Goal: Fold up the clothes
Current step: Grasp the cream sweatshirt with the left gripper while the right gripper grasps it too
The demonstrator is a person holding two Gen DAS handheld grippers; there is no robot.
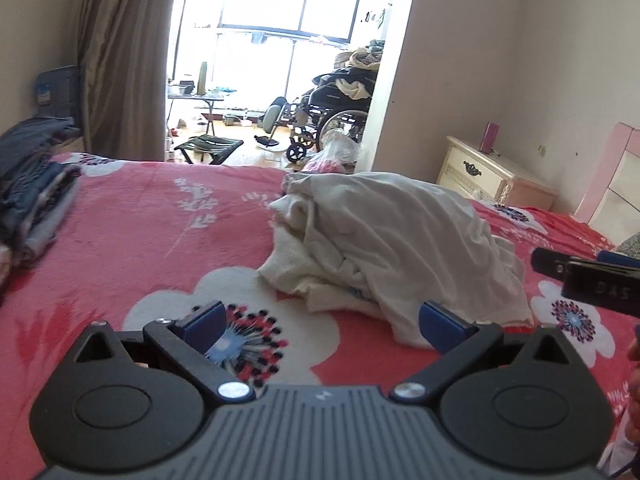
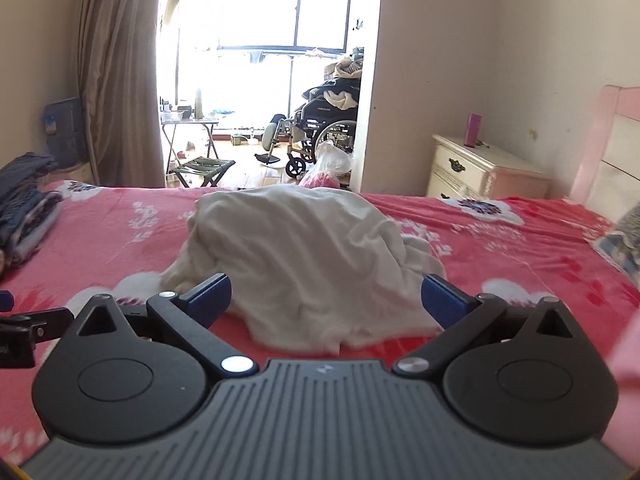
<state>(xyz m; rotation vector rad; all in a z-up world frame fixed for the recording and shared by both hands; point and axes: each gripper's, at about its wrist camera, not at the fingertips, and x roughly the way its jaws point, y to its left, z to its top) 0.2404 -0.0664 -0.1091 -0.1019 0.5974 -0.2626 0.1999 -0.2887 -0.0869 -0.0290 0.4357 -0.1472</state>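
Note:
A crumpled heap of white clothes [image 1: 384,244] lies in the middle of a red flowered bedspread [image 1: 132,248]. My left gripper [image 1: 324,326] hovers open just in front of the heap's near left edge, nothing between its blue pads. In the right wrist view the same white heap [image 2: 296,252] fills the centre, and my right gripper [image 2: 326,300] stands open right before its near hem, empty. The right gripper's black body [image 1: 592,280] shows at the right edge of the left wrist view. A stack of folded dark clothes [image 1: 32,204] sits at the bed's left side.
Beyond the bed, a cream nightstand [image 2: 476,172] holds a pink cup. A pink headboard [image 2: 612,152] is at the right. A folding stool [image 2: 200,170], a wheelchair [image 2: 320,132] and a plastic bag [image 2: 330,166] stand in the doorway past the brown curtain [image 2: 116,80].

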